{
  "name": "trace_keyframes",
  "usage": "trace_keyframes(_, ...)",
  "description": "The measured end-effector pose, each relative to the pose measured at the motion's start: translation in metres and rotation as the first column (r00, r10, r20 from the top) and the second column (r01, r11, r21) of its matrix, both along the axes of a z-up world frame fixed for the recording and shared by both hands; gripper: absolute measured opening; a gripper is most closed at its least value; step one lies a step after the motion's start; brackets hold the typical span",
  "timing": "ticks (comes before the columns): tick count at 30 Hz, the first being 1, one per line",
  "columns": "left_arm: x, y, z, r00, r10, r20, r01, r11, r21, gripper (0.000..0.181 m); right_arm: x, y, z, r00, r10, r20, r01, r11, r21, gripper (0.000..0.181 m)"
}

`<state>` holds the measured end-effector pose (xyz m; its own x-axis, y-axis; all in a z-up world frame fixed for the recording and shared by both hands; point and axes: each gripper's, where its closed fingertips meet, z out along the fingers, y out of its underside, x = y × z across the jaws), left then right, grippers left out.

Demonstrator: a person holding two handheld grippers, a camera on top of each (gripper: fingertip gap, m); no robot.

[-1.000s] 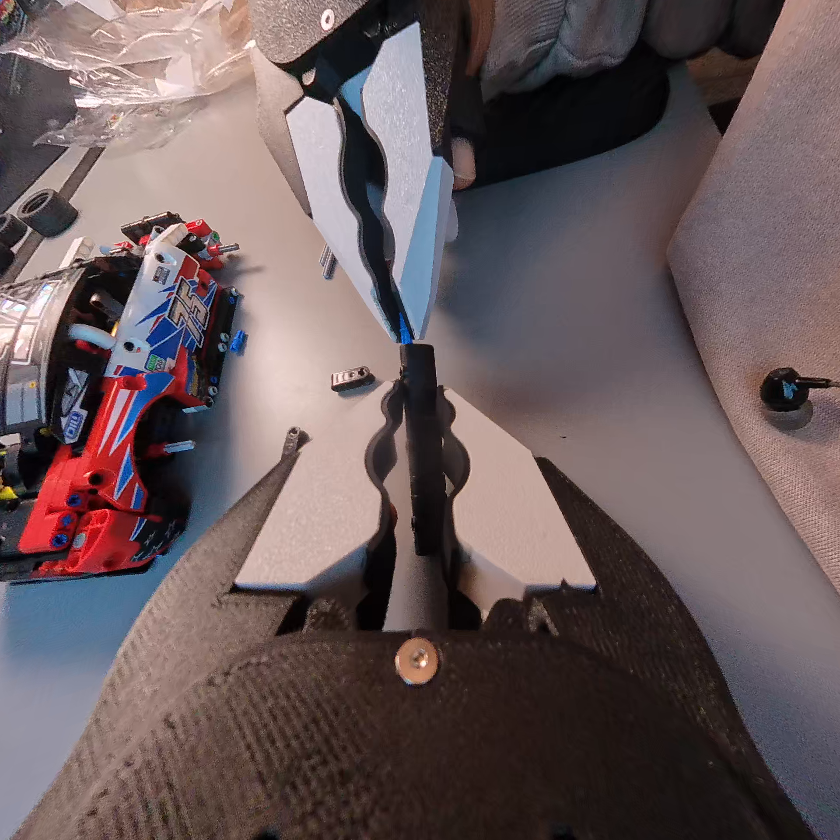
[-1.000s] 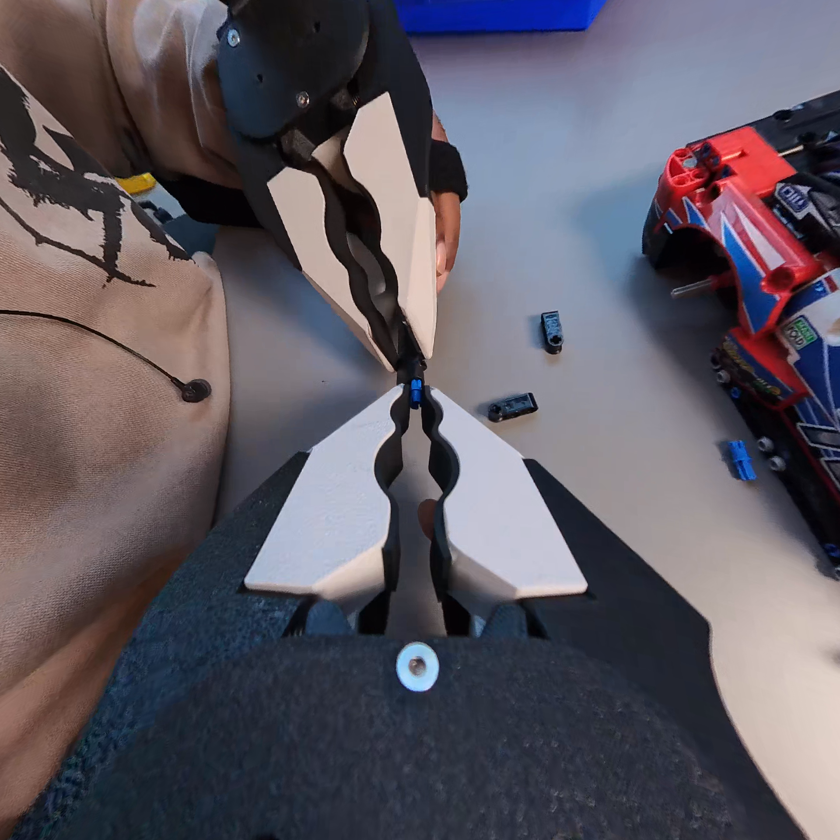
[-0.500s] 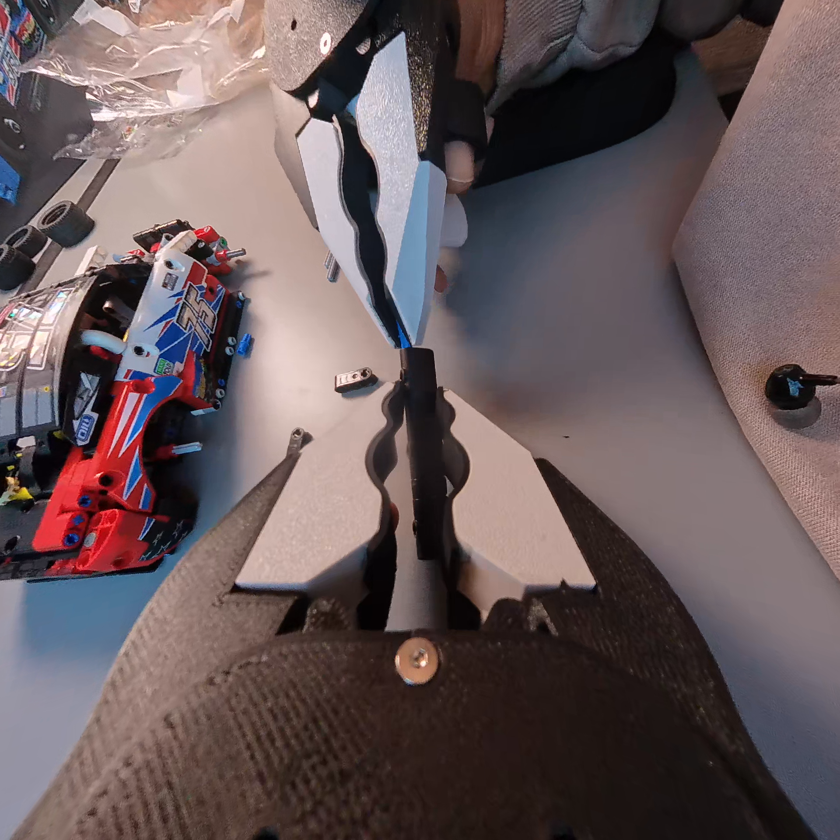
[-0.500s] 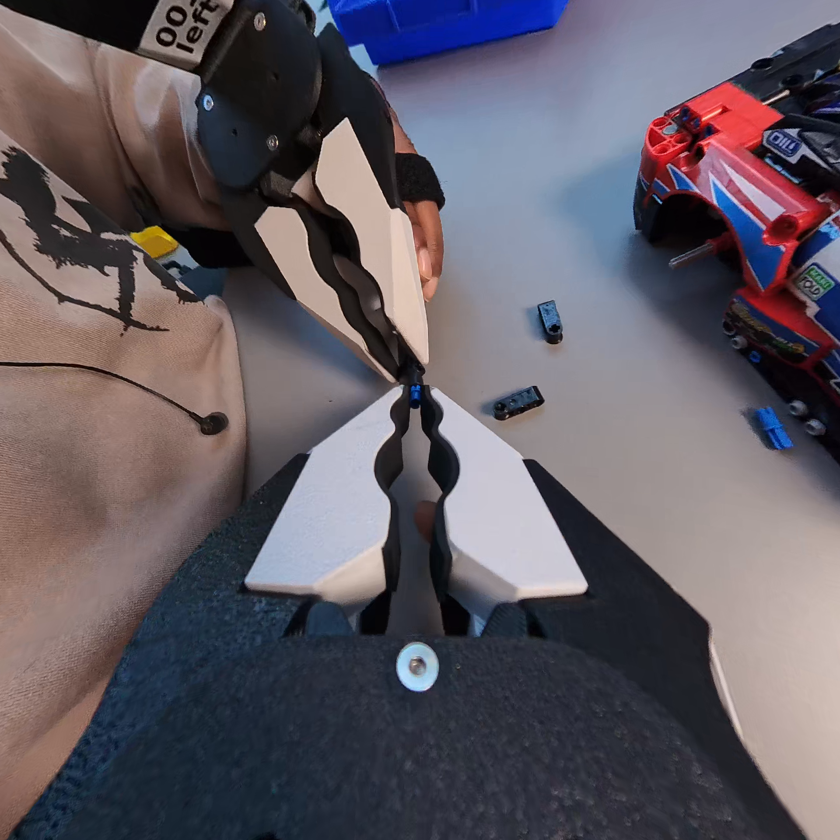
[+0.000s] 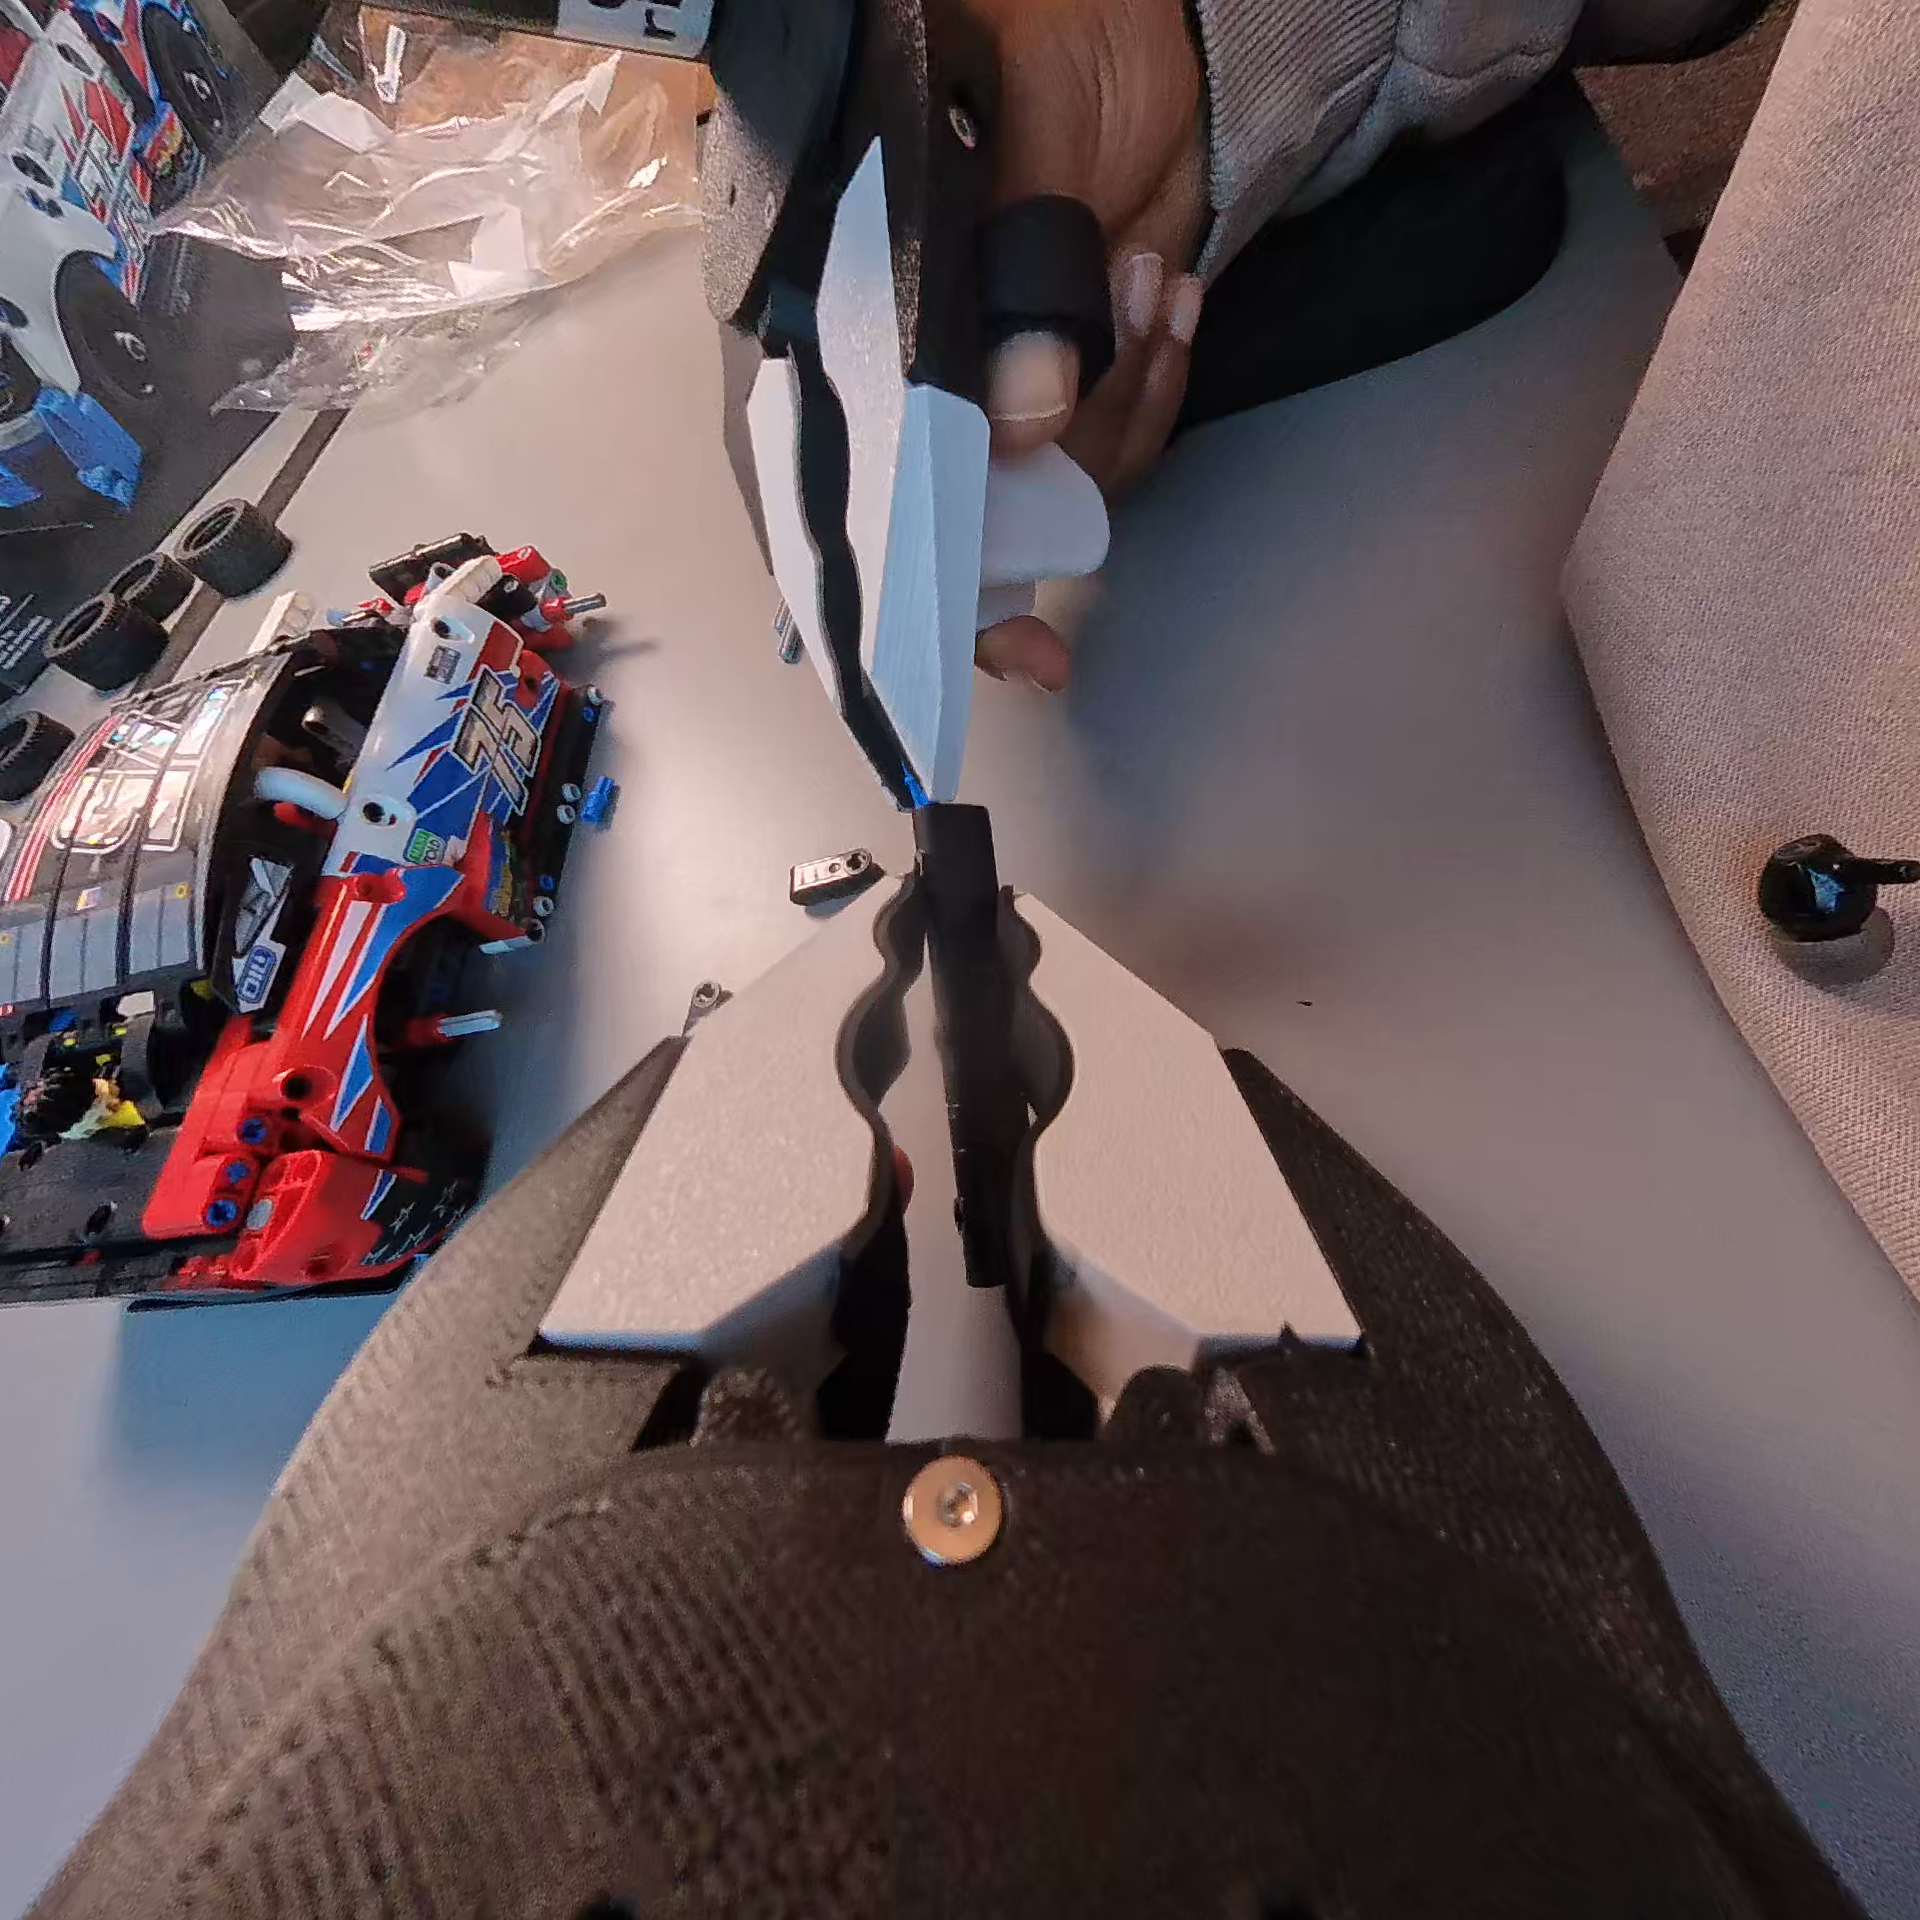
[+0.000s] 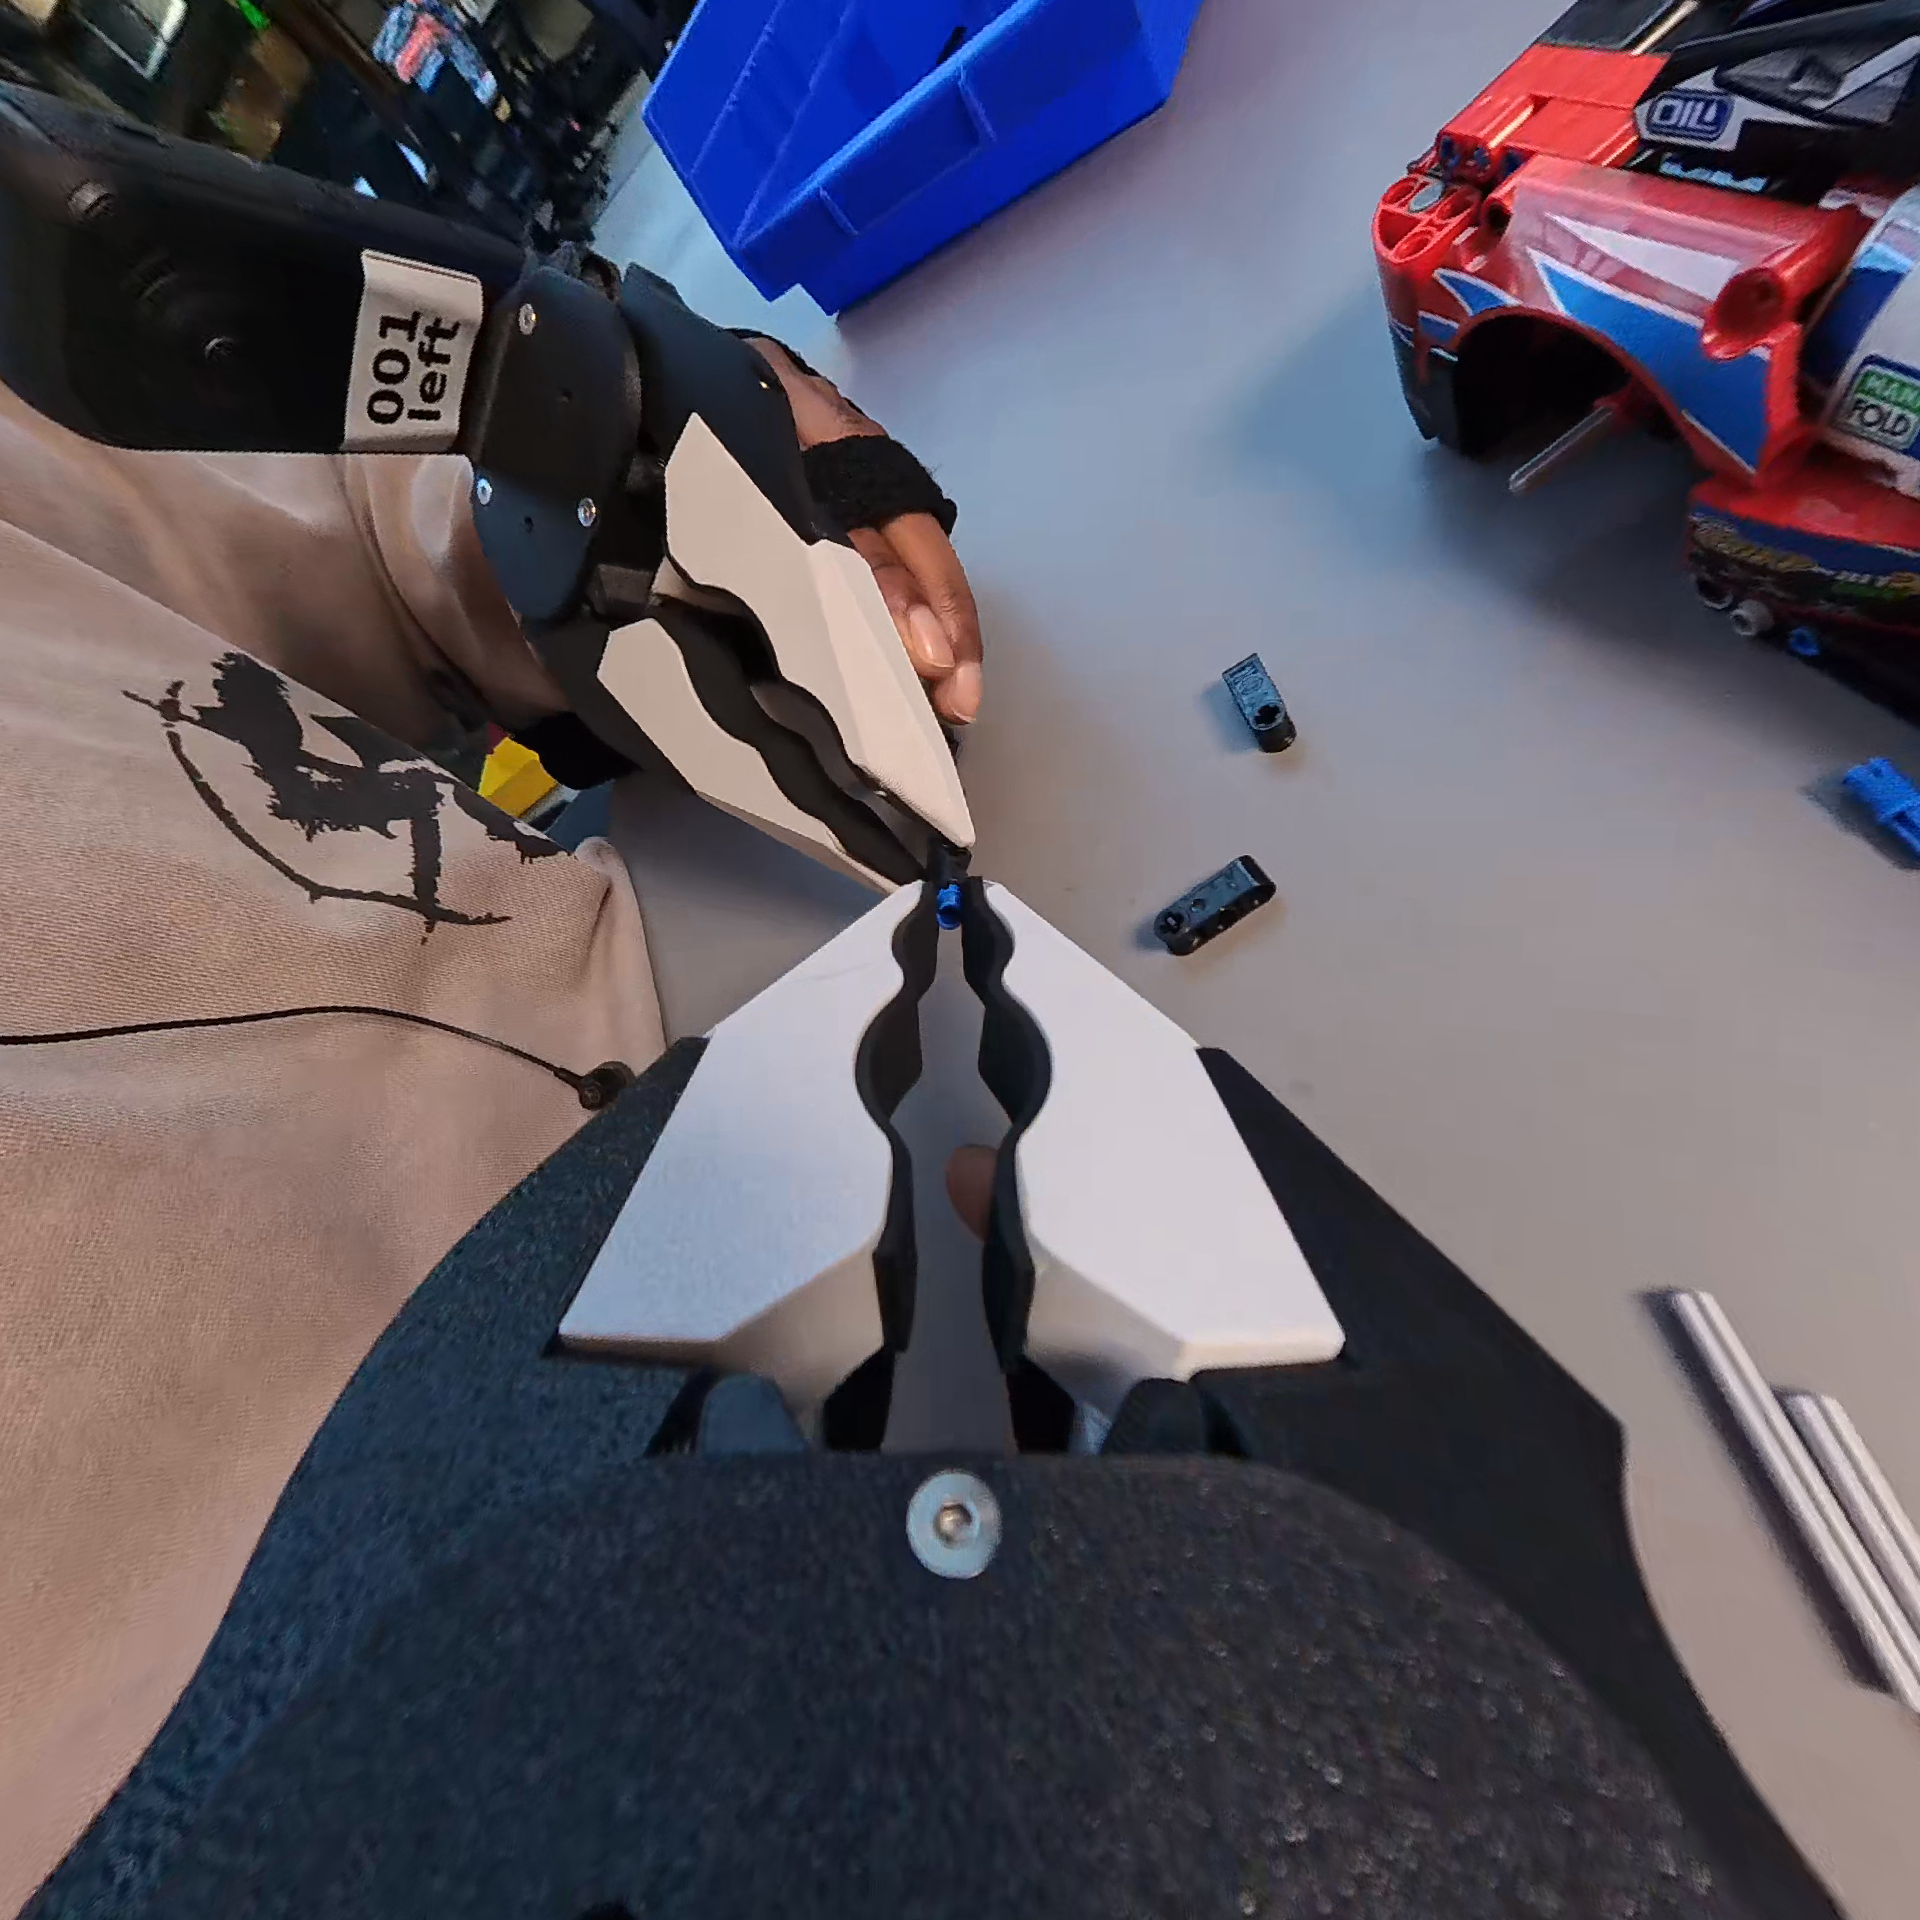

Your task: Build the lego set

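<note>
**Two tools meeting tip to tip above the table**

The left tool (image 5: 956,883) is clamped on a long black beam (image 5: 971,1039), which runs back between its jaws; the near end of the beam is sunk in the jaw recess and hard to make out. The right tool (image 6: 945,899) is pinched on a small blue pin (image 6: 944,902), of which only a short stub shows at the fingertips. The pin meets the tip of the beam — whether it is seated in a hole or only touching cannot be told from either view. In the left wrist view the blue pin appears as a mere sliver (image 5: 912,787) under the far tool's tips.

On the grey table (image 6: 1351,1143) lie two loose black connectors, one nearer (image 6: 1214,904) and one farther (image 6: 1258,703), both right of the tools, and a blue piece (image 6: 1886,795) cut off by the right edge. The red, white and blue lego car (image 5: 343,935) sits to the left in the left wrist view; its near side is cropped. Loose black tyres (image 5: 166,592) and crumpled clear bags (image 5: 436,218) lie beyond it. A blue bin (image 6: 904,135) stands at the far side, partly out of frame — two grey axles (image 6: 1808,1486) are blurred at the right. A beige sleeve (image 6: 260,1039) fills the left.
</note>
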<state>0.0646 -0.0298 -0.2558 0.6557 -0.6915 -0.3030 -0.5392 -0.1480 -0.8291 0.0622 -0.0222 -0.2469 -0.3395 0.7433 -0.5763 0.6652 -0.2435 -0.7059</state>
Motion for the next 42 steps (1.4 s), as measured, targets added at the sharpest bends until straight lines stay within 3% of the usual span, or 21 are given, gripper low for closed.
trace_keyframes(4, -0.001, 0.001, 0.002, 1.0, 0.014, 0.01, -0.014, 1.0, 0.007, 0.005, -0.001, 0.0, 0.0, 0.997, -0.071, -0.004, 0.071, 0.997, -0.037, 0.001)
trace_keyframes(6, 0.022, 0.001, 0.031, 0.982, -0.048, 0.182, 0.037, 0.997, 0.066, 0.0, 0.004, -0.035, -0.014, 0.998, 0.031, 0.058, -0.026, 0.997, -0.077, 0.002)
trace_keyframes(7, 0.026, 0.007, 0.029, 0.996, -0.039, 0.08, 0.029, 0.992, 0.121, 0.0, -0.002, -0.046, -0.013, 0.999, 0.025, 0.029, -0.024, 0.999, -0.041, 0.001)
trace_keyframes(8, 0.016, 0.01, 0.03, 1.0, -0.017, -0.004, 0.017, 0.988, 0.154, 0.0, -0.01, -0.039, -0.011, 1.0, -0.017, -0.021, 0.018, 0.999, 0.037, 0.001)
trace_keyframes(11, -0.03, 0.002, 0.034, 0.992, 0.083, 0.096, -0.092, 0.991, 0.094, 0.0, -0.006, 0.005, -0.009, 0.992, -0.123, -0.02, 0.124, 0.99, 0.073, 0.002)
trace_keyframes(13, -0.043, 0.001, 0.035, 0.981, 0.131, 0.142, -0.143, 0.987, 0.079, 0.0, -0.002, 0.002, -0.009, 0.995, -0.103, -0.009, 0.104, 0.99, 0.093, 0.002)
trace_keyframes(17, -0.065, -0.002, 0.046, 0.966, 0.13, 0.225, -0.136, 0.991, 0.015, 0.005, -0.009, 0.003, -0.011, 0.995, -0.099, -0.023, 0.1, 0.989, 0.111, 0.002)
trace_keyframes(20, -0.07, -0.023, 0.04, 0.966, 0.054, 0.253, -0.019, 0.99, -0.139, 0.018, -0.01, 0.001, -0.01, 0.995, -0.09, -0.041, 0.094, 0.99, 0.108, 0.002)
trace_keyframes(23, -0.064, -0.048, 0.024, 0.981, -0.058, 0.186, 0.107, 0.959, -0.264, 0.028, -0.009, 0.001, -0.006, 0.995, -0.078, -0.059, 0.084, 0.991, 0.102, 0.002)
trace_keyframes(29, -0.048, -0.081, -0.018, 0.941, -0.335, -0.041, 0.27, 0.821, -0.502, 0.04, -0.006, -0.004, 0.001, 0.994, -0.045, -0.1, 0.057, 0.991, 0.124, 0.002)
trace_keyframes(32, -0.052, -0.079, -0.032, 0.887, -0.434, -0.16, 0.286, 0.785, -0.549, 0.045, -0.004, -0.007, 0.002, 0.993, -0.035, -0.113, 0.05, 0.991, 0.126, 0.002)
trace_keyframes(35, -0.052, -0.074, -0.032, 0.868, -0.471, -0.161, 0.317, 0.773, -0.55, 0.042, -0.001, -0.007, 0.005, 0.991, -0.032, -0.13, 0.046, 0.993, 0.11, 0.002)
trace_keyframes(39, -0.052, -0.075, -0.032, 0.865, -0.48, -0.148, 0.329, 0.763, -0.557, 0.018, 0.0, -0.006, 0.011, 0.988, -0.03, -0.154, 0.044, 0.995, 0.091, 0.002)
trace_keyframes(42, -0.051, -0.074, -0.032, 0.882, -0.444, -0.157, 0.298, 0.785, -0.544, 0.017, 0.0, -0.008, 0.013, 0.985, -0.02, -0.17, 0.034, 0.996, 0.081, 0.002)
